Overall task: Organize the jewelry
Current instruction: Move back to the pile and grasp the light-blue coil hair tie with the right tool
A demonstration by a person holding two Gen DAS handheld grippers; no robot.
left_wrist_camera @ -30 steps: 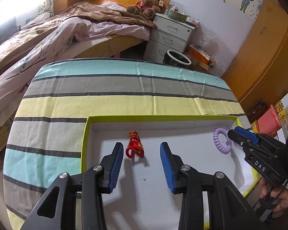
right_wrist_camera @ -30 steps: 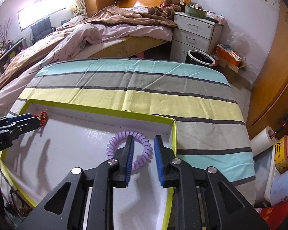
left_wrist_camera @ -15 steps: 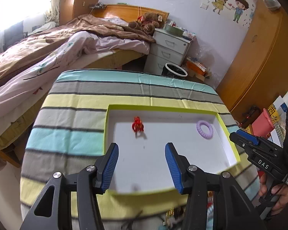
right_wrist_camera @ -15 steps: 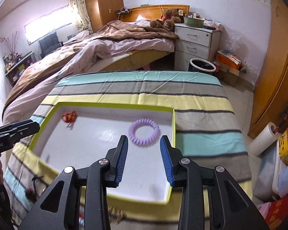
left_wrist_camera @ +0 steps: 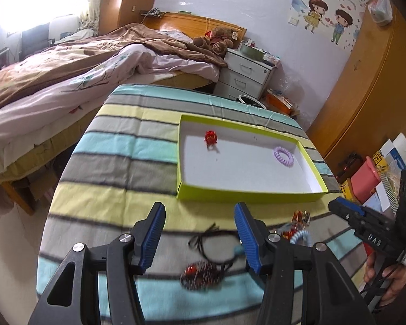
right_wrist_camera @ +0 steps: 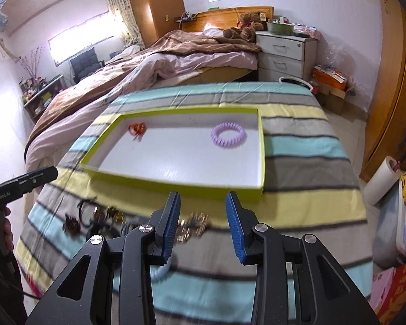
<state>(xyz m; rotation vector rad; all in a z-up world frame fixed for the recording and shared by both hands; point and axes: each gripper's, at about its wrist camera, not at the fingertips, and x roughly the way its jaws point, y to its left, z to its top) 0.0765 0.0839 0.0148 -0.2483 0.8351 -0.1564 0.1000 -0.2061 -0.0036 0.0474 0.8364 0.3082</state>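
The left gripper [left_wrist_camera: 200,237] is held low over the near part of the tabletop [left_wrist_camera: 116,162], which has a striped cloth on it. Its blue fingers [left_wrist_camera: 153,233] are spread wide and hold nothing. Between them, on the cloth, lie a black cord loop [left_wrist_camera: 216,243] and a dark beaded piece [left_wrist_camera: 203,273]. Both look blurry. A little to the right sits a small pile of jewelry [left_wrist_camera: 297,227] with a pale coil in it.

The right gripper [right_wrist_camera: 201,226] is also held low and points forward over the near cloth. Its fingers [right_wrist_camera: 235,227] are spread apart and hold nothing. Small blurry pieces of jewelry [right_wrist_camera: 105,216] lie on the cloth just in front of it and to its left. A hand [left_wrist_camera: 392,279] grips the handle of the right gripper at the edge of the left view.

Farther back sits a flat green tray [right_wrist_camera: 176,185] with a white floor. In it, a red ornament [right_wrist_camera: 137,129] lies near the far left corner. A purple coil ring [right_wrist_camera: 228,135] lies near the far right side, well apart from the red one.

Behind the tabletop are a bed [right_wrist_camera: 176,54] with messy blankets and a white drawer chest [right_wrist_camera: 285,51].
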